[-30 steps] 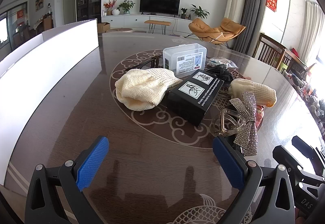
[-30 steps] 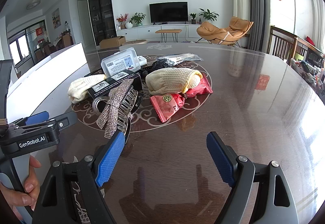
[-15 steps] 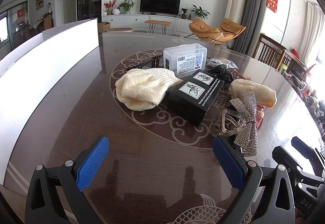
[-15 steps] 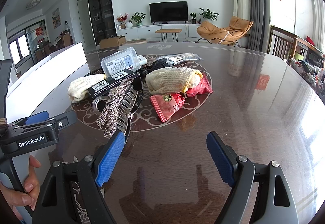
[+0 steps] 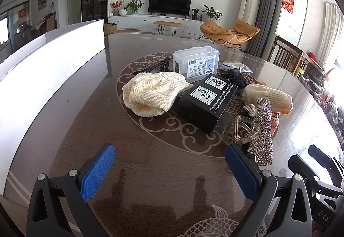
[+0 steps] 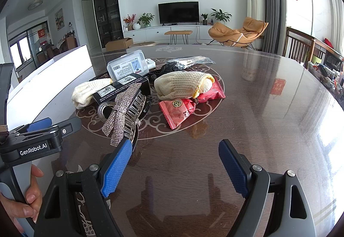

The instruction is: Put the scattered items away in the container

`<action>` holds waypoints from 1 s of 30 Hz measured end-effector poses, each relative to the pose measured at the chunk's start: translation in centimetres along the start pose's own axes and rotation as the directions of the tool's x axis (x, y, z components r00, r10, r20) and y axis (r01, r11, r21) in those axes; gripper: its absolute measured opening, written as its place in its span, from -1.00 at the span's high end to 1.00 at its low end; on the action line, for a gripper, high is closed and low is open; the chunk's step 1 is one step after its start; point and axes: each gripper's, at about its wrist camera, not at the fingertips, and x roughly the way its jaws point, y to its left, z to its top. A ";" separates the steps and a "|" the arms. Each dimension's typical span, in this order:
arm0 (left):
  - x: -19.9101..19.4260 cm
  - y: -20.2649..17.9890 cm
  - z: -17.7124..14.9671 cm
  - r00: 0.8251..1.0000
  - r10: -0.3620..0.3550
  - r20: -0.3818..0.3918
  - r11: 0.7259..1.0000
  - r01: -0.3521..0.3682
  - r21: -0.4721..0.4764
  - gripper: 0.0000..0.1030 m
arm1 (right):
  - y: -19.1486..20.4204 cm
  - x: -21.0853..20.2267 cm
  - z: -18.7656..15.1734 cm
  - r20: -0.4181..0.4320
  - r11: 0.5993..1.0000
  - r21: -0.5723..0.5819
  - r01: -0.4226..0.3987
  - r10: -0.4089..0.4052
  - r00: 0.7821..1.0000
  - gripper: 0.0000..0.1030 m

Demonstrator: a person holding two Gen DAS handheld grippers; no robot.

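From the left wrist view, the left gripper (image 5: 169, 169) is spread wide and holds nothing above the dark tabletop (image 5: 81, 125). The black box (image 5: 206, 101) lies in the middle; a cream knitted cloth (image 5: 153, 93) touches its left side, and a clear plastic case (image 5: 196, 63) stands behind it. The white container (image 5: 43, 73) is far left of the box.

From the right wrist view, the right gripper (image 6: 173, 169) is also wide and empty. A rhinestone bow clip (image 6: 121, 108) lies just in front of the box (image 6: 121, 87), and red snack packets (image 6: 182, 107) lie to its right.
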 end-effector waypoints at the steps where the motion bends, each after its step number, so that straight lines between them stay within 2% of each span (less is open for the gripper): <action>1: 0.0 0.0 0.0 1.000 0.000 0.000 1.000 0.000 0.000 -1.00 | 0.0 0.0 0.0 0.000 1.000 0.000 0.000 0.000 1.000 -0.62; 30: -0.1 0.2 0.0 1.000 -0.004 0.000 1.000 0.004 -0.013 -1.00 | 0.1 0.1 -0.1 -0.004 1.000 0.000 0.002 -0.002 1.000 -0.62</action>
